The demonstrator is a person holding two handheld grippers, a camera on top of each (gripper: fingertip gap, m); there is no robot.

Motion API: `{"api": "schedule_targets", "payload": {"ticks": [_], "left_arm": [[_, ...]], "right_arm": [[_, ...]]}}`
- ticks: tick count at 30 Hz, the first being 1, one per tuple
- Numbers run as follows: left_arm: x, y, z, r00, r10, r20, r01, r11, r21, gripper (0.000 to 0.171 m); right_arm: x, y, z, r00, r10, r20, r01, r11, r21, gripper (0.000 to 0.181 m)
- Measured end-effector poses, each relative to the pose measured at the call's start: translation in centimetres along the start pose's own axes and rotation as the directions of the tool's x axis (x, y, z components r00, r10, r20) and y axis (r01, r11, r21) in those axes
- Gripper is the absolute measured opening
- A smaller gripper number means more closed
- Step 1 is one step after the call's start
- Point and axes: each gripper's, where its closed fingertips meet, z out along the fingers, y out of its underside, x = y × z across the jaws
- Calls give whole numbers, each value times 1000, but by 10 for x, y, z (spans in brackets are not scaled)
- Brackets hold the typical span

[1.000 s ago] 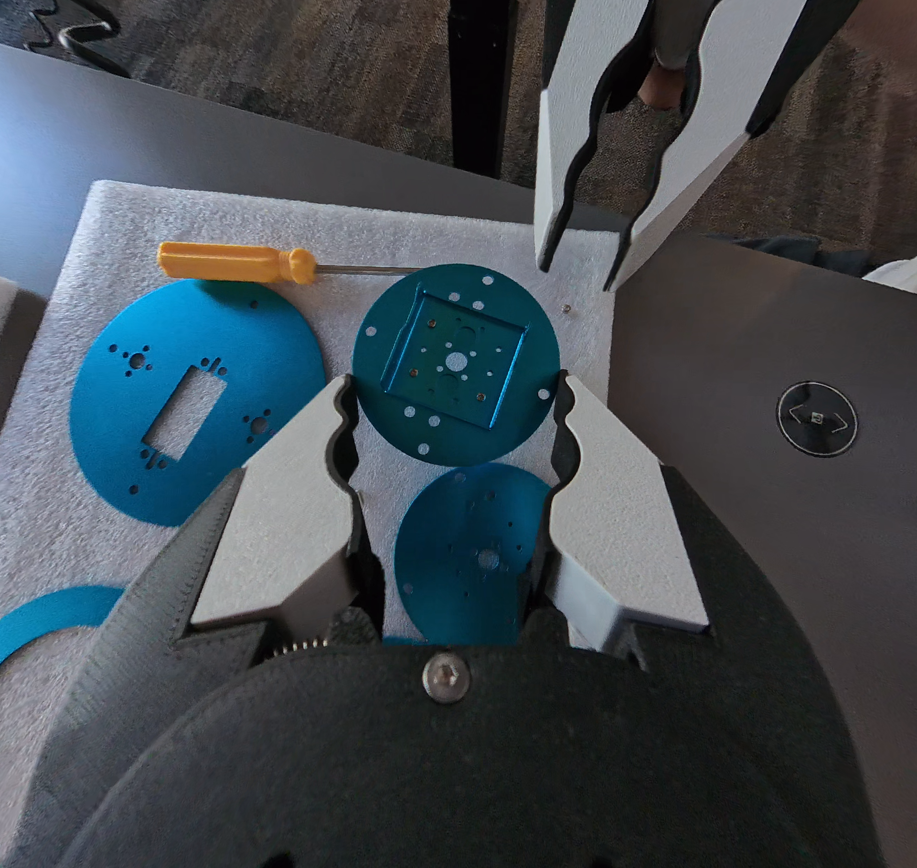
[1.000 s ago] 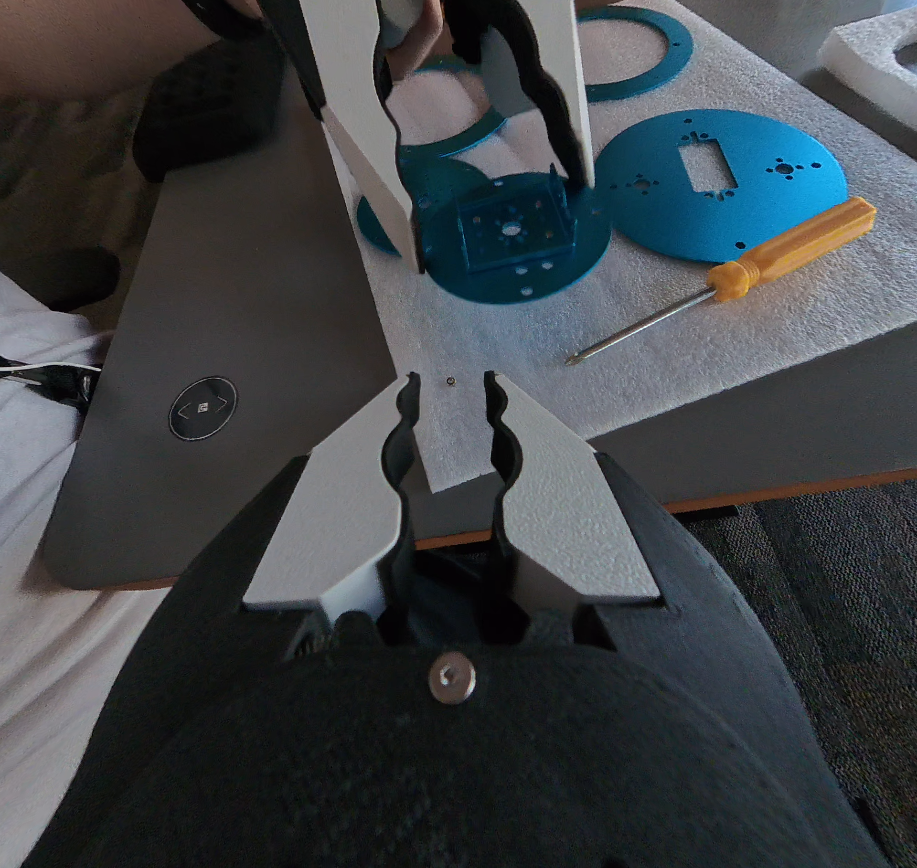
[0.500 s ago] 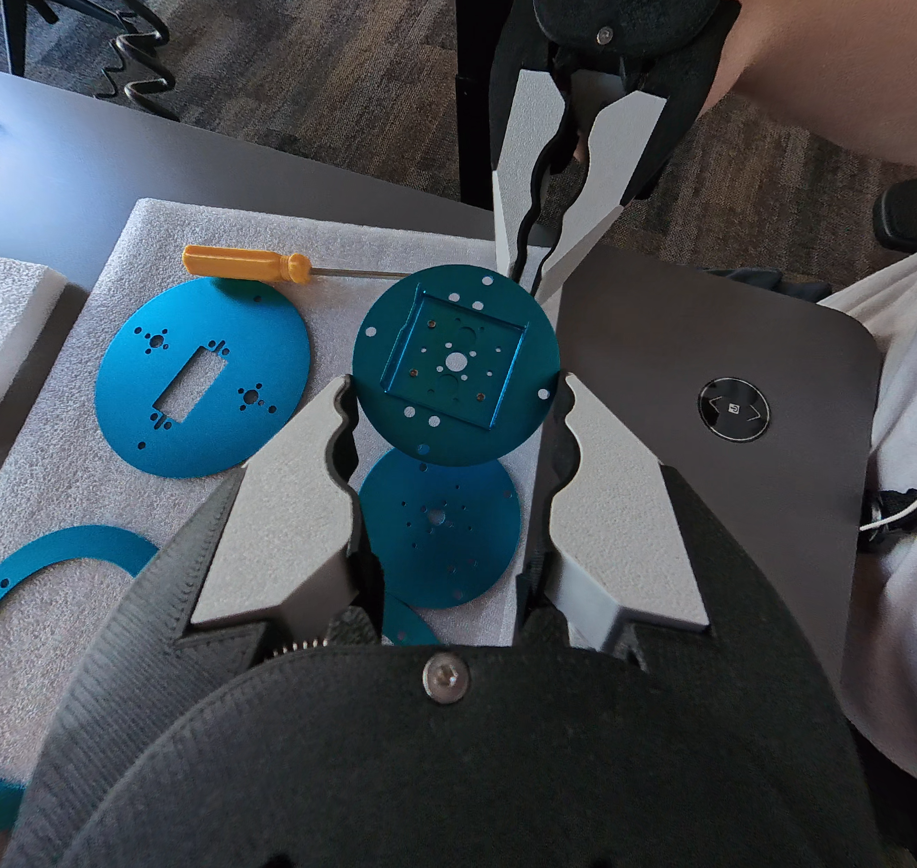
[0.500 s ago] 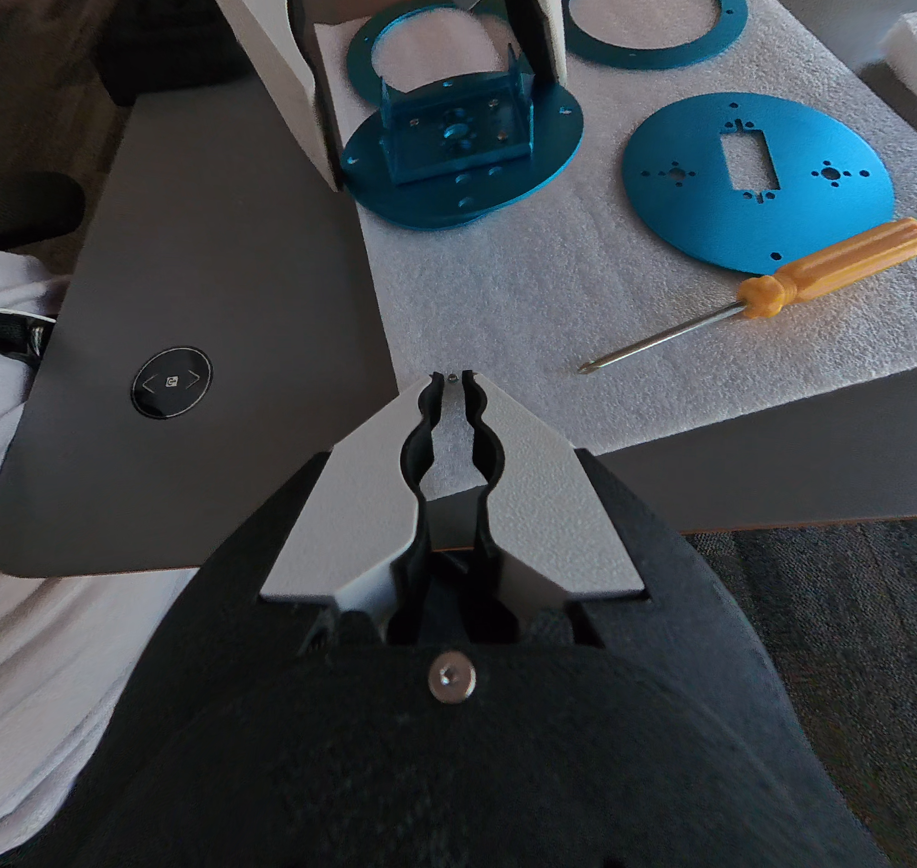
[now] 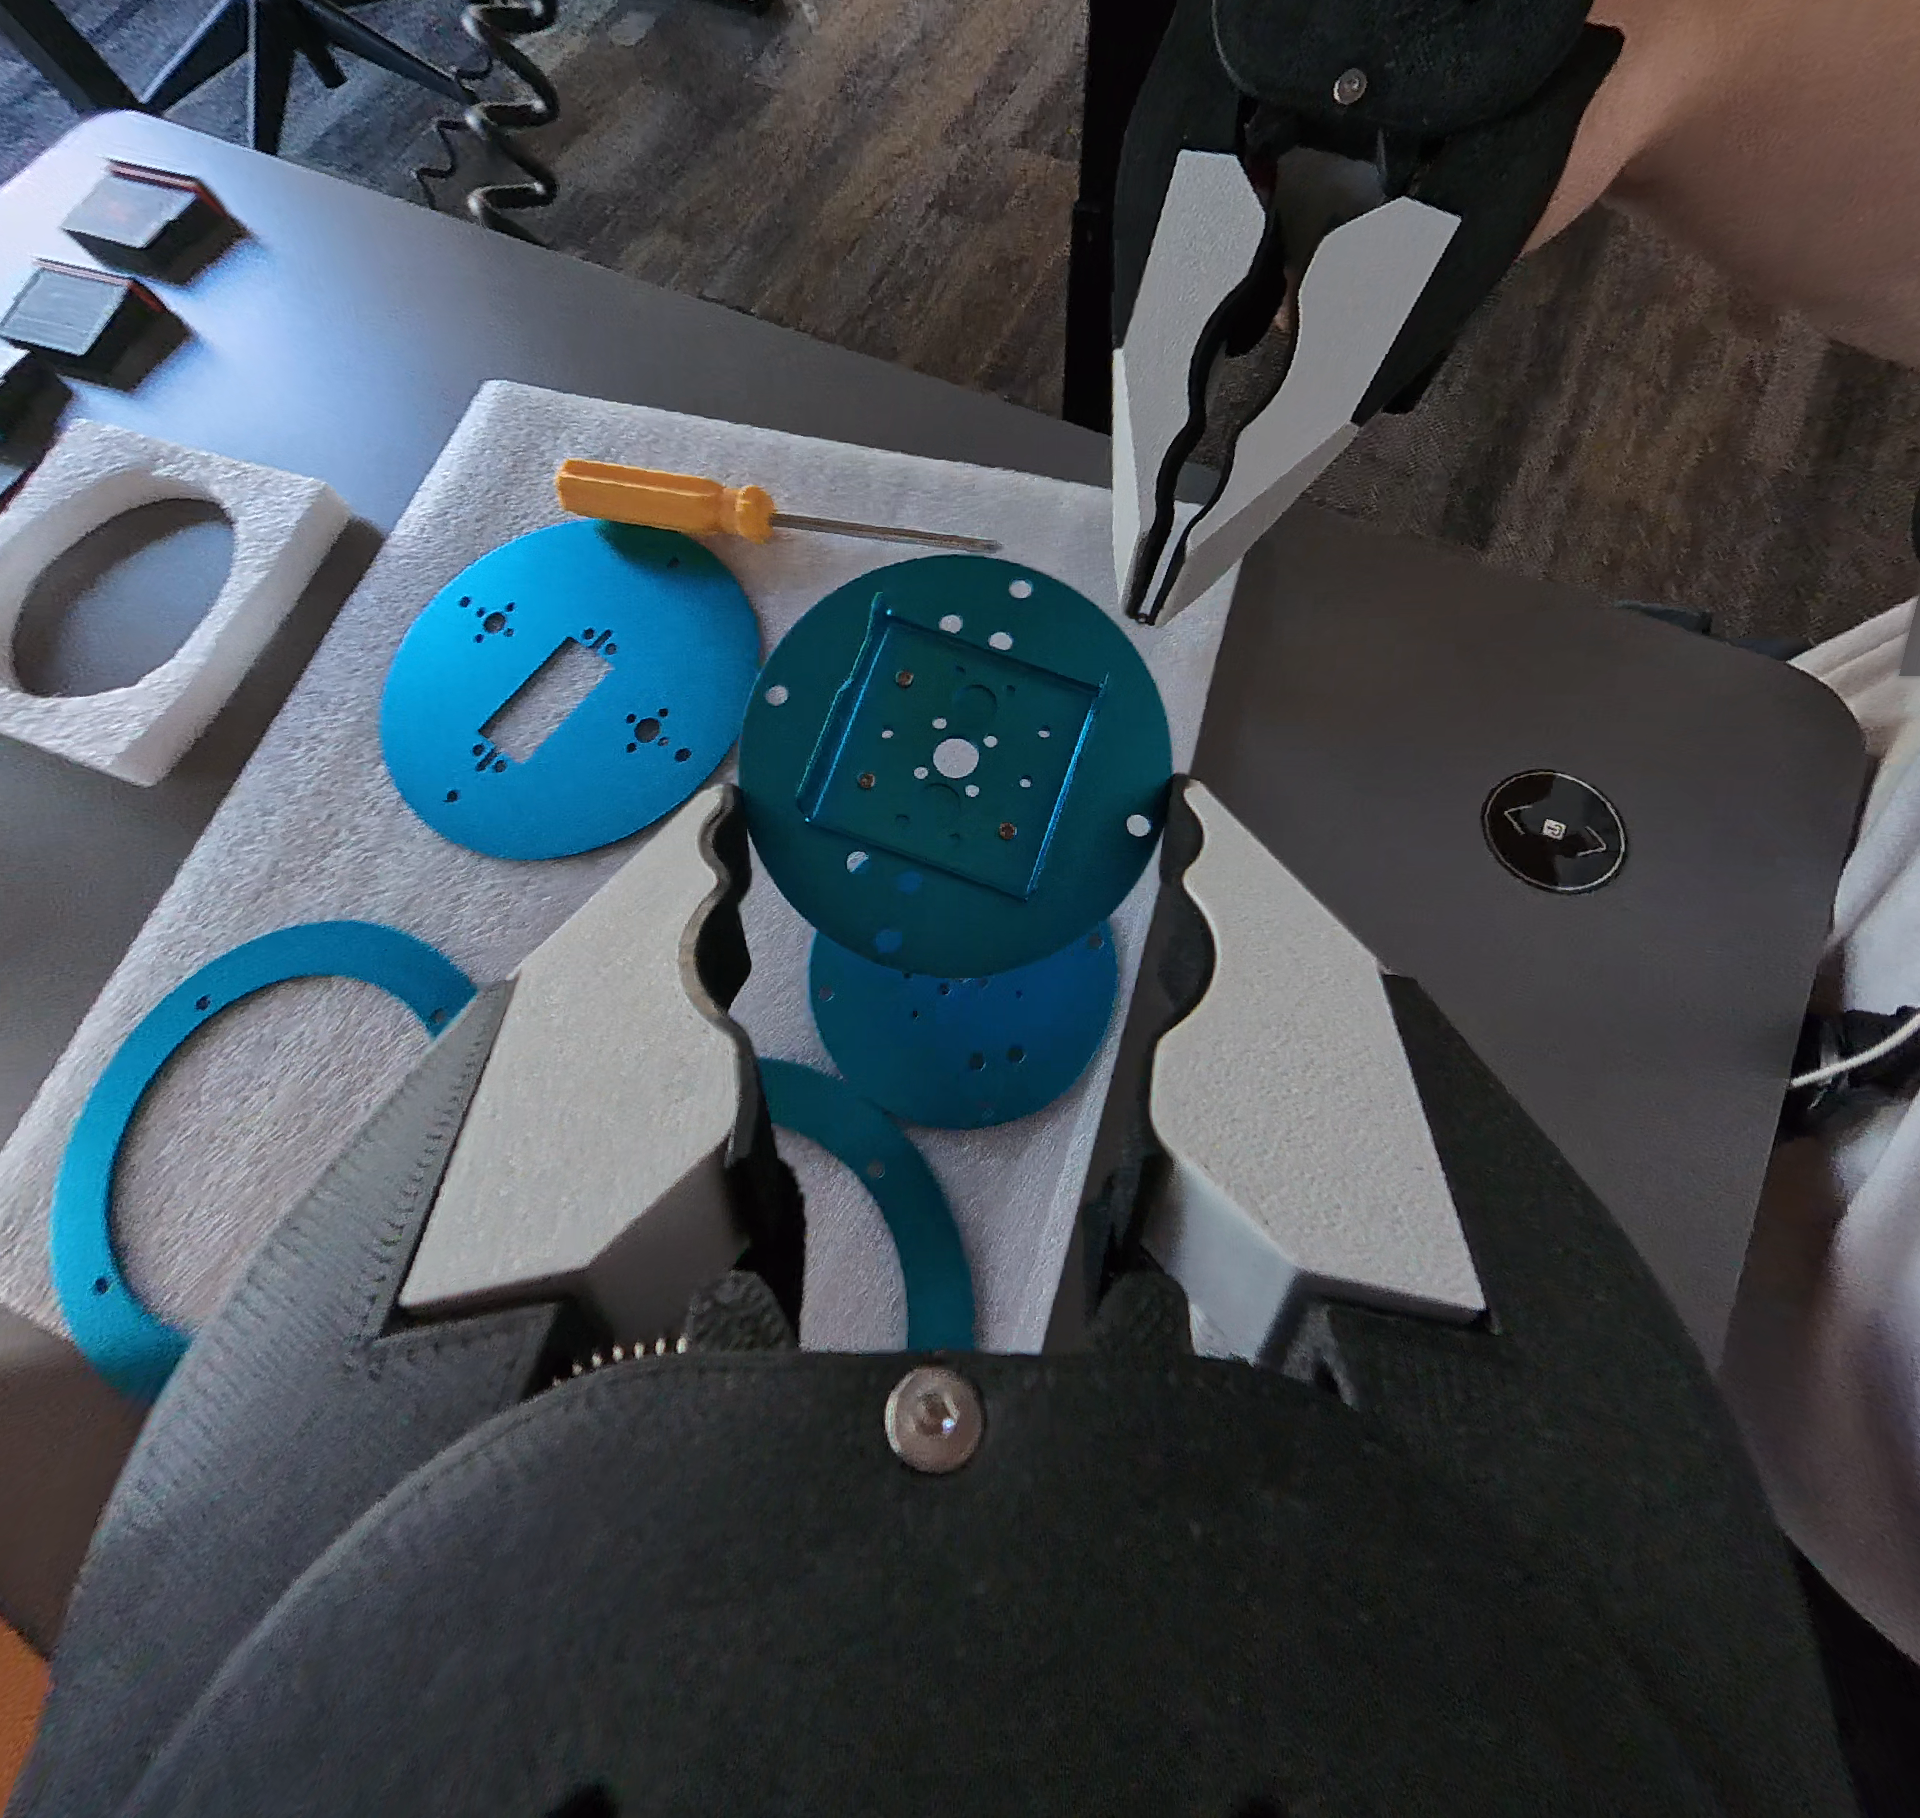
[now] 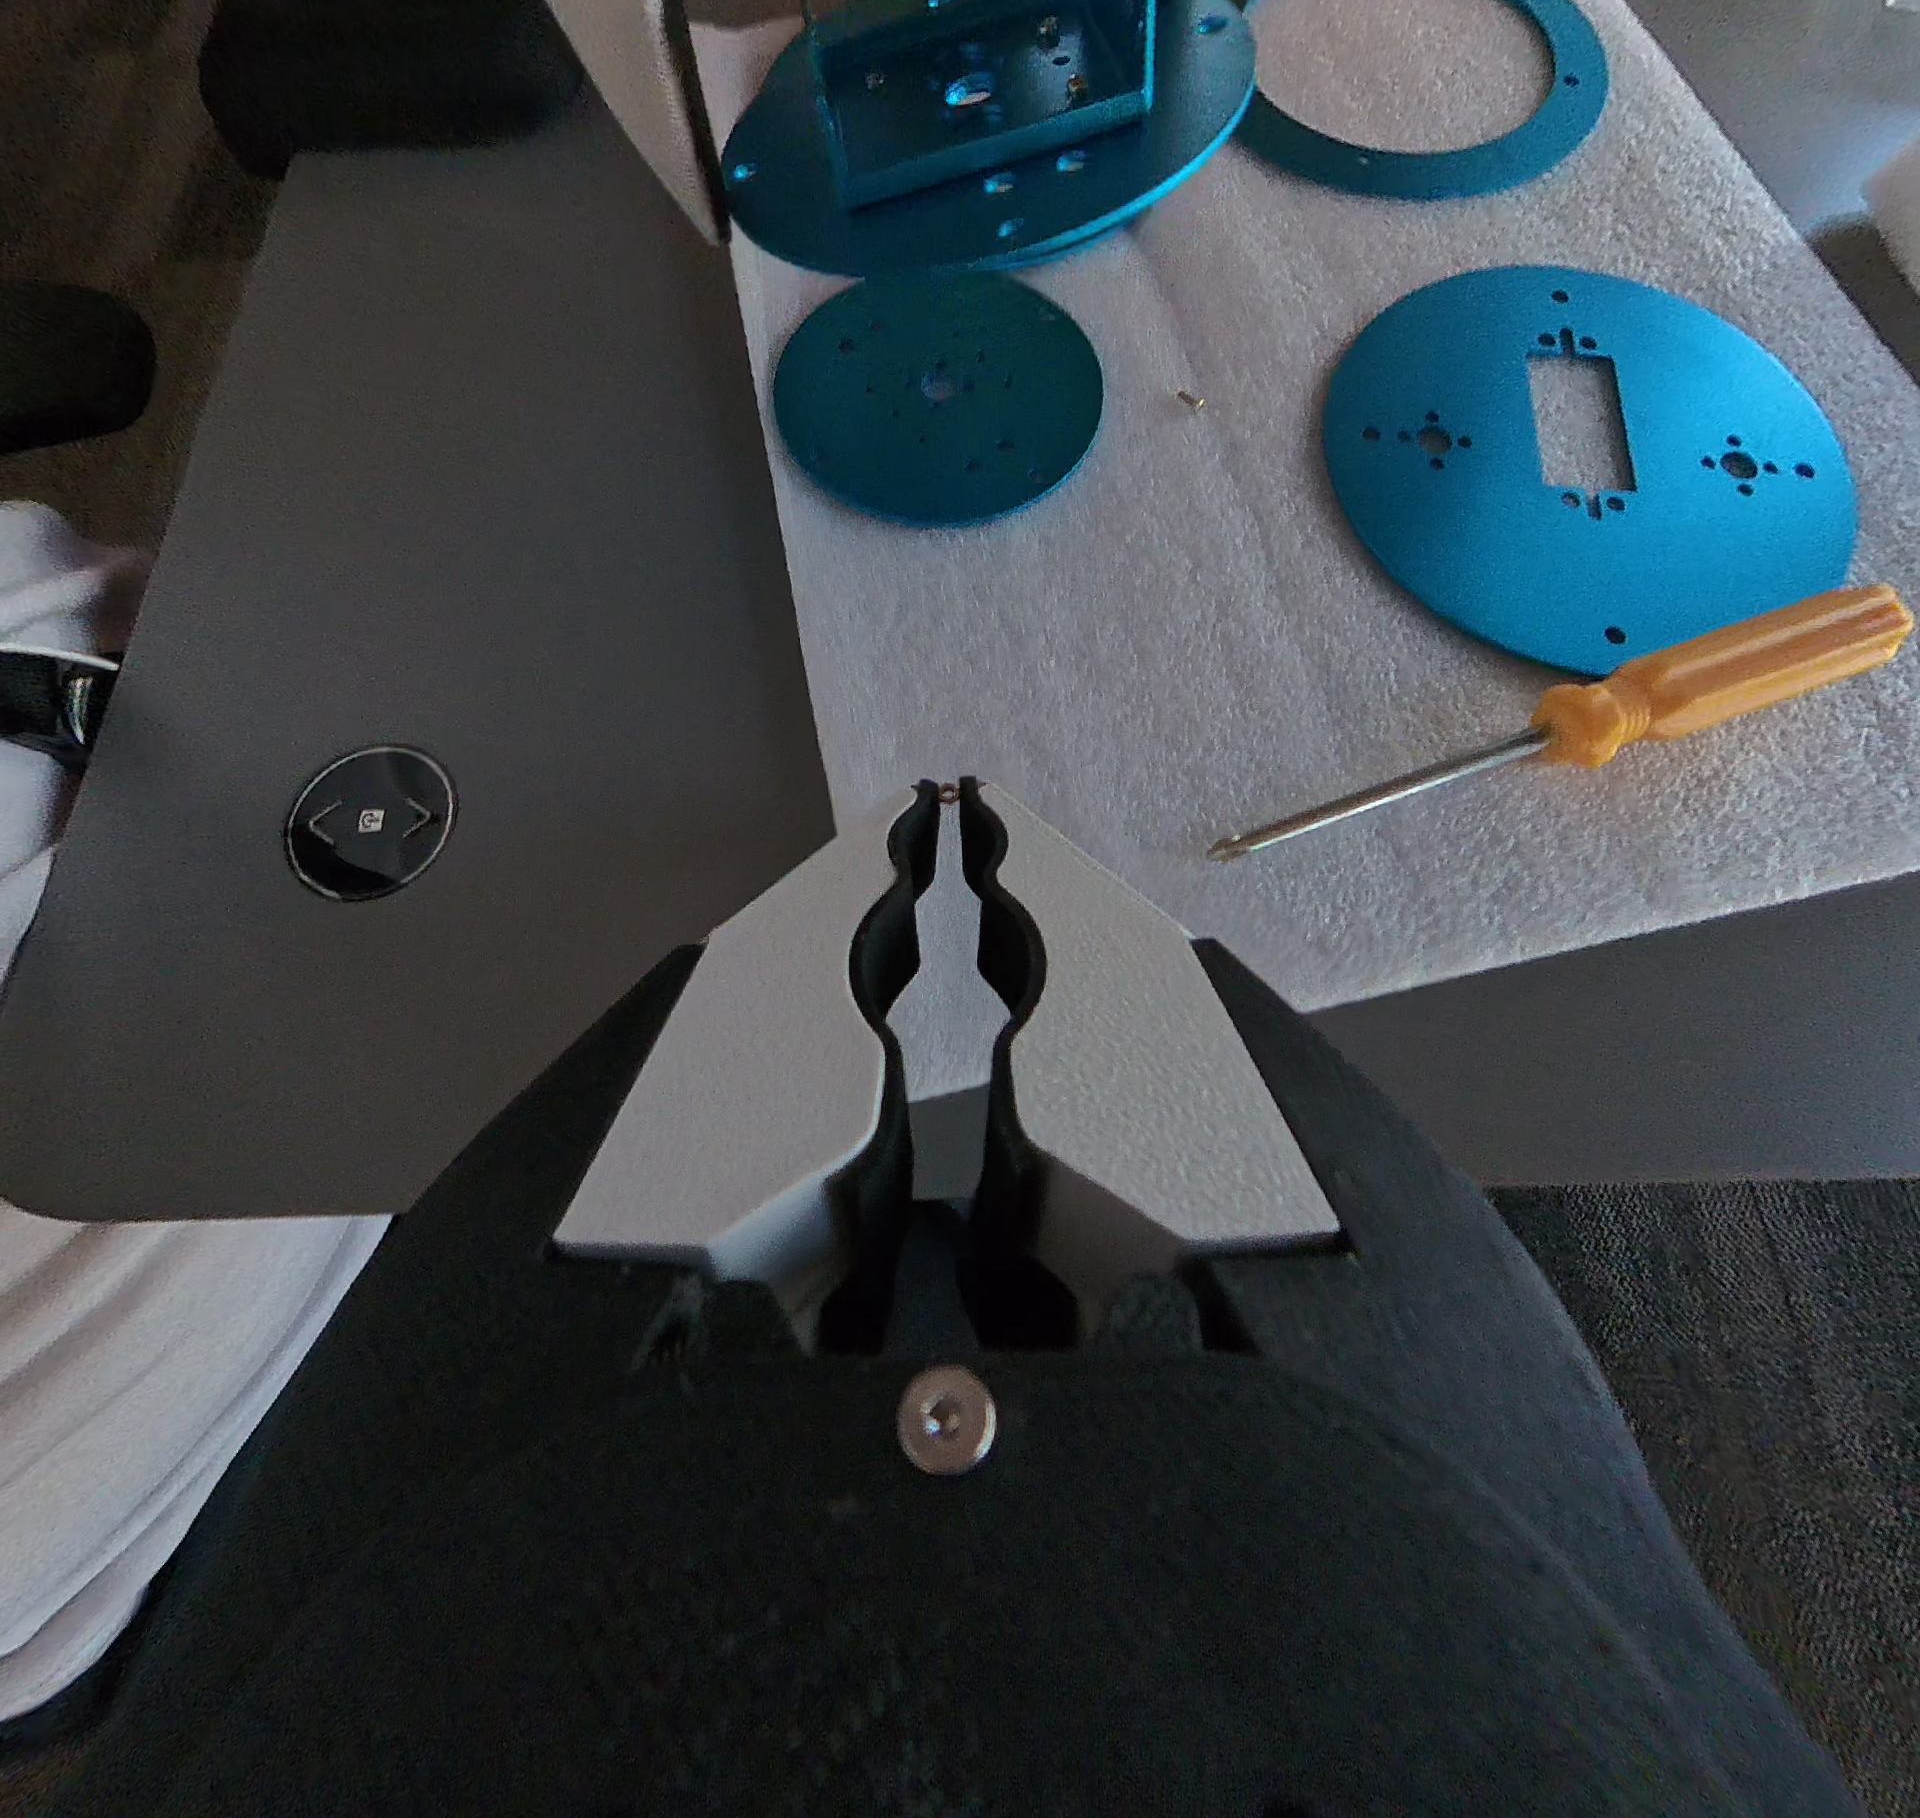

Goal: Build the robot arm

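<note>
My left gripper (image 5: 956,807) is shut on the rim of a blue round plate with a square bracket (image 5: 956,760) and holds it tilted above the white foam sheet (image 5: 312,833). The plate also shows in the right wrist view (image 6: 987,106). My right gripper (image 6: 940,789) is shut on a tiny screw (image 6: 943,784) pinched at its fingertips, just above the foam's near corner. In the left wrist view the right gripper (image 5: 1148,610) hangs beside the plate's far right edge.
On the foam lie a small blue disc (image 6: 935,397), a larger disc with a rectangular cutout (image 6: 1590,469), a blue ring (image 6: 1413,54), a second ring (image 5: 239,1124), an orange-handled screwdriver (image 6: 1714,672) and another tiny screw (image 6: 1188,399). A round button (image 6: 371,821) sits in the grey tabletop. A foam block (image 5: 135,605) lies at the left. One gripper's finger ends stand about 11 cm off the other's. My left tips are roughly 7 cm from the small blue disc (image 6: 935,397).
My left gripper has lifted the plate with the bracket higher off the foam. My right gripper has shut on the tiny screw and raised it.
</note>
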Motion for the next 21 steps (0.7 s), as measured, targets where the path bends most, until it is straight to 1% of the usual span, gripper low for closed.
{"api": "schedule_targets", "payload": {"ticks": [4,8,10,13,14,18,21], "left_arm": [[-12,-2,-14,999,-18,48,18,1000,15,79],[-10,-2,-15,998,-10,58,10,1000,3,79],[-5,0,-10,999,-7,44,8,1000,-6,79],[1,4,6,999,9,35,-8,1000,-30,79],[3,5,11,999,15,28,-14,999,-38,79],[11,6,34,1000,2,-15,-2,1000,-24,79],[5,9,41,1000,-13,-7,13,1000,-25,79]], "right_arm": [[6,-13,13,1000,-11,14,11,1000,5,3],[5,-7,25,999,-7,41,9,999,-35,3],[4,-8,25,999,4,48,-3,1000,-22,4],[4,-8,22,998,35,58,-36,999,2,19],[5,-8,19,998,35,49,-35,999,12,21],[5,-12,8,998,50,43,-53,995,86,20],[4,-15,9,999,39,37,-44,992,122,20]]}}
